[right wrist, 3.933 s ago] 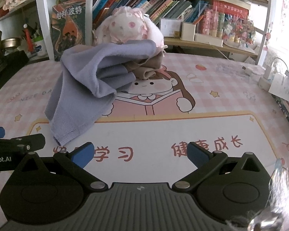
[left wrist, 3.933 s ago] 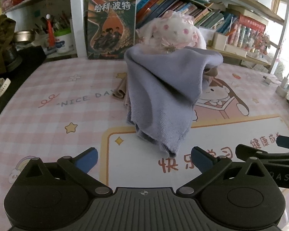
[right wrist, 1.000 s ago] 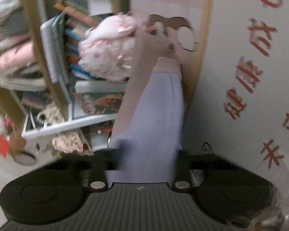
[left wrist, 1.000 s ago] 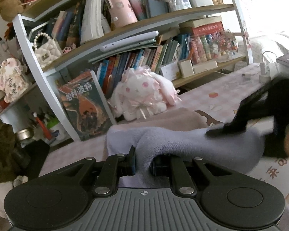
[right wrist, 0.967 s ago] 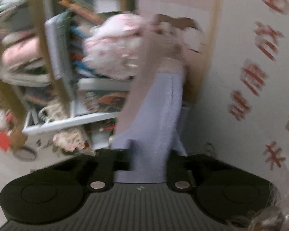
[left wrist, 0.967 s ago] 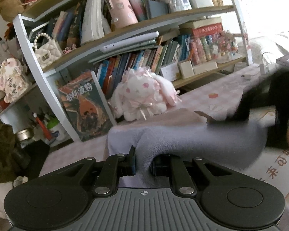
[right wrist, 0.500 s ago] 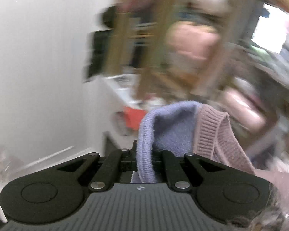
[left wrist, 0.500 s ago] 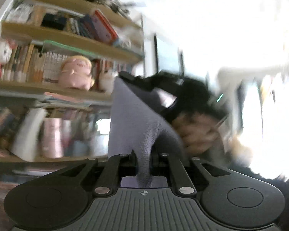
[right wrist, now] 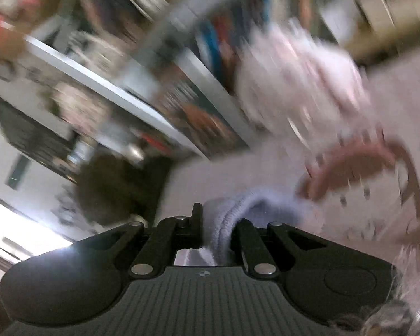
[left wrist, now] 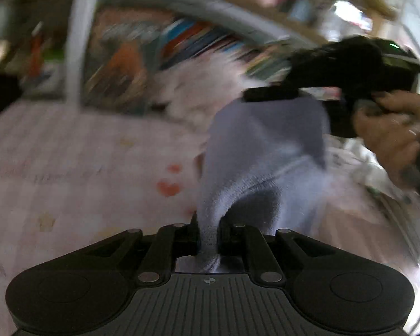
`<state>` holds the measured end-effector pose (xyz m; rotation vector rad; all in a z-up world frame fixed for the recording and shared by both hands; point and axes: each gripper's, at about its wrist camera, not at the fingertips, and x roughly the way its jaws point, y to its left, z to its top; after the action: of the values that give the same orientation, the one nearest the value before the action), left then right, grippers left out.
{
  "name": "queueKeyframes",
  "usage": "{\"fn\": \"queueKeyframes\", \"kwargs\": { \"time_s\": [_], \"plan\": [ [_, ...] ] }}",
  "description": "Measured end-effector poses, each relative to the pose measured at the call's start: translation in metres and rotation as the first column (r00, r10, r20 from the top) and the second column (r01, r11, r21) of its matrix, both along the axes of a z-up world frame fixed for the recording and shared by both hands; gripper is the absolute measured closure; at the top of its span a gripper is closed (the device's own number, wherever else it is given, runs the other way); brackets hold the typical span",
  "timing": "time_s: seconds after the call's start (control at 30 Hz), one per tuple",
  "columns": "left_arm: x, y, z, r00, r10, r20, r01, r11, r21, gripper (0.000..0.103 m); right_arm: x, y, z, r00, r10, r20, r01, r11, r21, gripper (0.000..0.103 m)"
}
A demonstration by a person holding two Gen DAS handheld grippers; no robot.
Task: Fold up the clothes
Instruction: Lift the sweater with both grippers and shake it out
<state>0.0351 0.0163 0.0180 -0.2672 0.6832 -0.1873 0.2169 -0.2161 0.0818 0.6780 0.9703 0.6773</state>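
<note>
A lilac knitted garment (left wrist: 266, 151) hangs stretched in the air between both grippers, above the pink checked table mat (left wrist: 70, 162). My left gripper (left wrist: 208, 232) is shut on one edge of it. My right gripper (right wrist: 215, 235) is shut on another edge (right wrist: 249, 204); it also shows in the left wrist view (left wrist: 268, 95), held by a hand at the upper right. Both views are blurred by motion. The garment's lower part is hidden.
A bookshelf (left wrist: 182, 36) with books and a pink plush toy (right wrist: 296, 78) stands behind the mat. A brown-pink garment (right wrist: 350, 165) lies on the mat near the plush. A dark heap (right wrist: 112, 190) sits off the mat's left end.
Both grippers have swung down from pointing high at the upper shelves and wall towards the table, carrying the lilac garment. Both views now show the mat again.
</note>
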Motion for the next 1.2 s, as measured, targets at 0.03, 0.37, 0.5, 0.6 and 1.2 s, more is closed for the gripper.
{"fn": "queueKeyframes", "kwargs": {
  "time_s": [0.03,0.37,0.5,0.6,1.2],
  "plan": [
    [0.002,0.004,-0.004,1.0,0.023,-0.014,-0.023,1.0,0.008,0.093,0.003,0.008,-0.007,1.0,0.009,-0.013,-0.009,1.0,-0.008,0.097],
    [0.004,0.017,0.003,0.989,0.145,-0.027,-0.137,0.973,0.185,0.074,-0.007,-0.009,-0.028,1.0,0.011,0.015,-0.008,0.988,-0.152,0.056],
    [0.004,0.022,0.006,0.981,0.193,-0.026,-0.18,0.95,0.255,0.07,-0.031,-0.057,-0.045,0.999,-0.04,0.027,0.045,0.964,-0.262,0.057],
    [-0.006,0.007,0.02,0.985,0.171,-0.017,-0.164,0.968,0.188,0.069,-0.056,-0.077,-0.06,0.999,0.014,0.031,-0.002,0.932,-0.364,0.059],
    [-0.028,-0.135,0.009,0.984,0.065,-0.167,-0.005,0.94,0.34,0.05,-0.162,-0.035,-0.094,0.617,0.759,0.207,-0.325,0.486,-0.811,0.081]
  ]
}}
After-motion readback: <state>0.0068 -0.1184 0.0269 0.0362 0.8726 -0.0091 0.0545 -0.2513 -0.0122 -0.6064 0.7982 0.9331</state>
